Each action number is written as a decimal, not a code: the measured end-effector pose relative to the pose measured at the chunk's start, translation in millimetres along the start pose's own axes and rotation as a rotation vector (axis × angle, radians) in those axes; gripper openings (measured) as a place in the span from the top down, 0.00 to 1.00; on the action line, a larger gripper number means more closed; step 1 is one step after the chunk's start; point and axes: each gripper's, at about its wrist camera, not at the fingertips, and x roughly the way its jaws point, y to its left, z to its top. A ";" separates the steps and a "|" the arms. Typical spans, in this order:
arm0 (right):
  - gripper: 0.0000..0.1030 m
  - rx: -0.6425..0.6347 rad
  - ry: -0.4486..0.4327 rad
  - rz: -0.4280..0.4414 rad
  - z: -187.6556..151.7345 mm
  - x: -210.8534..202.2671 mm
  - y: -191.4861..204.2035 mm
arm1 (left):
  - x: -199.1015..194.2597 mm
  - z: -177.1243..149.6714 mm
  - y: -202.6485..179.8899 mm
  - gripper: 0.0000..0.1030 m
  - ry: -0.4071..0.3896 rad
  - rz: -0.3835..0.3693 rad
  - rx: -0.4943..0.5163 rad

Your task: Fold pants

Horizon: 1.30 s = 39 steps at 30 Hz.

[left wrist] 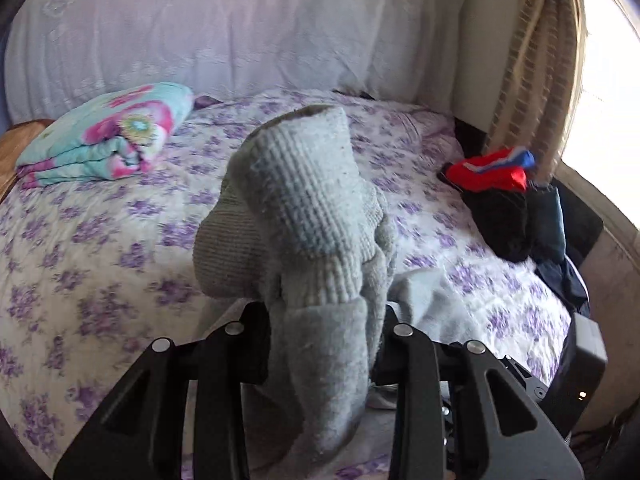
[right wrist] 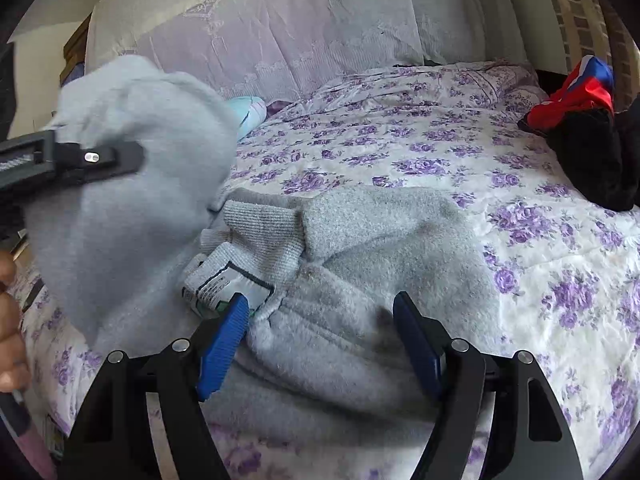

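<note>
Left gripper (left wrist: pixel 324 344): nearest the left wrist camera, its black fingers pinch a bunched fold of the grey pants (left wrist: pixel 304 216); the pads themselves are buried in the cloth and cannot be seen.
Held fold: a ribbed cuff stands up past the fingers, open end on top, blocking the middle of the bed behind it.
Right gripper (right wrist: pixel 324 340): blue pads (right wrist: pixel 222 350) spread wide, one on each side of a fleecy hump of the pants; whether they touch the cloth is hard to tell.
Pants on the bed: in the right wrist view the rest of the garment lies crumpled on the floral bedspread (right wrist: pixel 440 152), with a ribbed band and a white printed label (right wrist: pixel 228 284) showing just beyond the left pad; the label's print is too small to read.
Raised part: at the left of that view the lifted cloth is blurred and hides most of the left gripper's body.
Hand (right wrist: pixel 10 320): cut off at the left edge, only fingers visible.
Folded floral blanket (left wrist: pixel 104 136): far left of the bed, partly hidden in the right wrist view.
Clothes pile (left wrist: pixel 504 200): dark garments with a red and blue piece on top, at the bed's right edge, cut off by the frame.
Curtain (left wrist: pixel 536 60): beside a washed-out bright window.
</note>
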 end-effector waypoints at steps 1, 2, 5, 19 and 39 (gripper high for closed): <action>0.27 -0.006 -0.002 -0.012 -3.0 -8.7 -5.0 | 11.4 -2.1 -13.0 0.69 0.033 -0.018 0.017; 0.27 -0.009 -0.008 -0.026 -6.5 -18.4 -10.5 | 21.8 -4.6 -24.6 0.69 0.062 -0.024 0.033; 0.26 0.032 -0.011 -0.081 -13.1 -38.2 -30.7 | 42.5 -10.0 -51.2 0.69 0.093 0.019 0.073; 0.26 0.434 -0.134 0.187 -19.0 -57.7 -109.7 | 7.3 -14.9 -85.4 0.28 0.026 -0.277 0.208; 0.63 0.378 -0.062 0.356 56.2 5.8 -55.4 | 17.8 -60.9 49.8 0.14 0.094 -0.028 -0.027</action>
